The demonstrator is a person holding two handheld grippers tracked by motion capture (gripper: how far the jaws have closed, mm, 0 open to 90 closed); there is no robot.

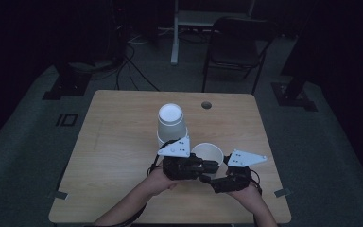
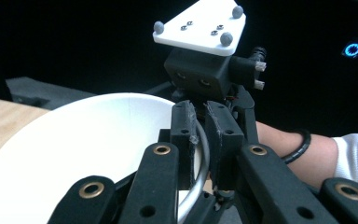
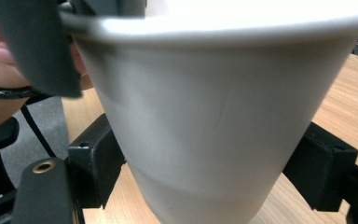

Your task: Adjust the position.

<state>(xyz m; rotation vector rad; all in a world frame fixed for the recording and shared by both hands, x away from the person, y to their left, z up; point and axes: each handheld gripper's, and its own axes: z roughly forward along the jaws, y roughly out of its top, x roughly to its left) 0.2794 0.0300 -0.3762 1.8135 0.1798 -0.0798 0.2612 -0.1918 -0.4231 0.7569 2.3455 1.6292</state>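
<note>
So the upright paper cup (image 1: 207,154) sits at 5 o'clock on the bench (image 1: 118,142). Left gripper (image 1: 207,166) pinches its rim; right gripper (image 1: 207,178) straddles the wall, spread wide (thin, crushable, so grip low and gently).

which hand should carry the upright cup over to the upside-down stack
Right: its fingers bracket the cup low around the body. The left gripper only pinches the rim, a weaker hold.
</note>
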